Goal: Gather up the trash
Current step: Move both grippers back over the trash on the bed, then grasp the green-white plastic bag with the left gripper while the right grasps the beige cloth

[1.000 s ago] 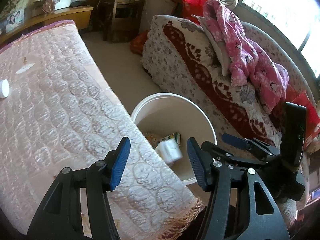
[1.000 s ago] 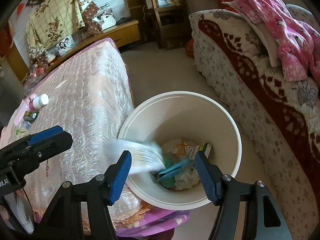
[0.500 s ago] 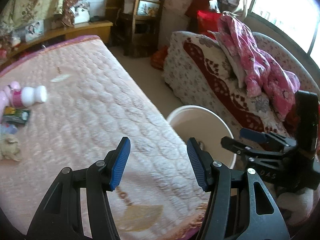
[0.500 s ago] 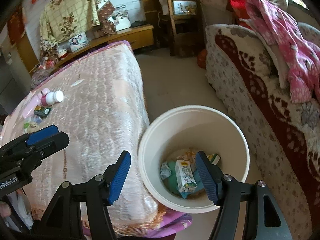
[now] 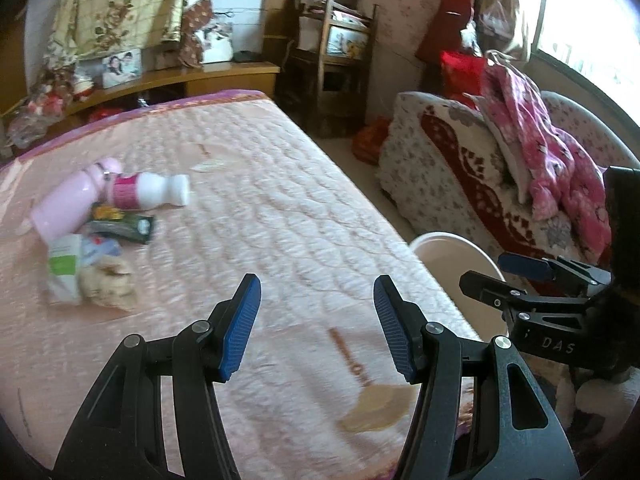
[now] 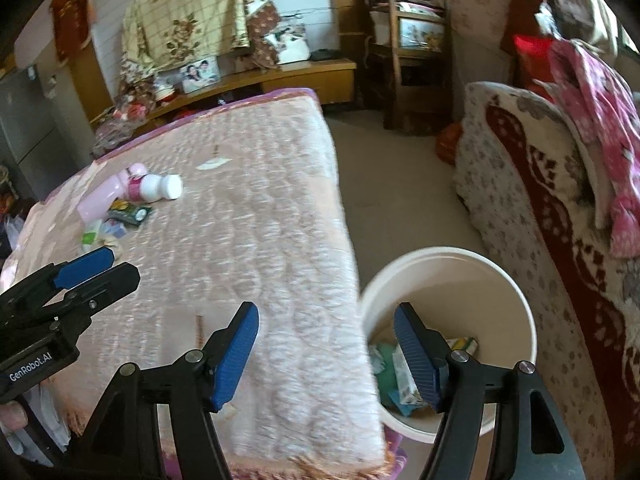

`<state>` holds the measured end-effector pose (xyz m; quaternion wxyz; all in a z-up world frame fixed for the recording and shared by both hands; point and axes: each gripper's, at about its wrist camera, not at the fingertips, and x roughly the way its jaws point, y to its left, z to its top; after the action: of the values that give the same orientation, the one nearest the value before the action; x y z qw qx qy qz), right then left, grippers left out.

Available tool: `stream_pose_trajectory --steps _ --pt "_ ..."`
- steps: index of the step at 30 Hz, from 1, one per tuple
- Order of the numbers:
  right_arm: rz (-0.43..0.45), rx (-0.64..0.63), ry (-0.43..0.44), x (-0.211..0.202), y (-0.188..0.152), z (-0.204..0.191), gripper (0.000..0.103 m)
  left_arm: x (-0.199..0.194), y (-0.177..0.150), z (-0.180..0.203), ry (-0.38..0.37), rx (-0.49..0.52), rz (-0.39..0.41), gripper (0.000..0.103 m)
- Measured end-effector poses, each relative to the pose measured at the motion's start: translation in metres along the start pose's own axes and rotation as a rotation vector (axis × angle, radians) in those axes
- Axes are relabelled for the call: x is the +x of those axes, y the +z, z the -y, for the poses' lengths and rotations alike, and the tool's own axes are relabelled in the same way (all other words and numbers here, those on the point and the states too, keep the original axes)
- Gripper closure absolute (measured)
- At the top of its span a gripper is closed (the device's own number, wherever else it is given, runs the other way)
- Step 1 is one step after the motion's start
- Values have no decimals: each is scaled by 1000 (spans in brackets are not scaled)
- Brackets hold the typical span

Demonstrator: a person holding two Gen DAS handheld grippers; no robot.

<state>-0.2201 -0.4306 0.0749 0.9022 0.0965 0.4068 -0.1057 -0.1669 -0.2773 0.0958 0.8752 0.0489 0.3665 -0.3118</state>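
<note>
A white bin (image 6: 452,264) stands on the floor beside the pink quilted table (image 6: 256,208), with cartons and wrappers inside it (image 6: 404,376). Trash lies at the table's far left: a white bottle with a pink label (image 5: 150,190), a pink bottle (image 5: 66,204), a dark green wrapper (image 5: 124,226), a green-and-white packet (image 5: 64,262) and a crumpled beige wad (image 5: 106,284). My left gripper (image 5: 316,324) hangs open and empty over the table's near end. My right gripper (image 6: 326,354) is empty, its jaws opening, above the table edge and bin rim.
A sofa with a red-patterned cover (image 6: 532,184) and pink clothing (image 5: 536,148) runs along the right. A wooden chair (image 5: 332,68) and a low shelf (image 6: 280,76) stand at the back. Bare floor (image 6: 396,184) lies between table and sofa.
Both grippers have drawn away from the bin toward the table and tilted up. The items that were falling now lie in the bin. The far-left trash has come into view.
</note>
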Motion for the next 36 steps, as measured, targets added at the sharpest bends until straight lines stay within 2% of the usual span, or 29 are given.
stream_pose_trajectory --steps 12,20,24,29,36 --pt "-23 -105 93 23 13 -78 34 -28 -19 -75 110 -79 22 46" --pt "-50 -170 144 45 20 -126 34 -41 -36 -156 185 -190 2 46" --pt "-76 -194 172 60 21 -145 34 -41 -39 -194 195 -259 -17 46" --pt "-95 -217 199 71 21 -163 34 -31 -36 -223 212 -294 -48 46" --pt "-109 -238 231 82 24 -179 34 -3 -24 -239 190 -324 -77 46"
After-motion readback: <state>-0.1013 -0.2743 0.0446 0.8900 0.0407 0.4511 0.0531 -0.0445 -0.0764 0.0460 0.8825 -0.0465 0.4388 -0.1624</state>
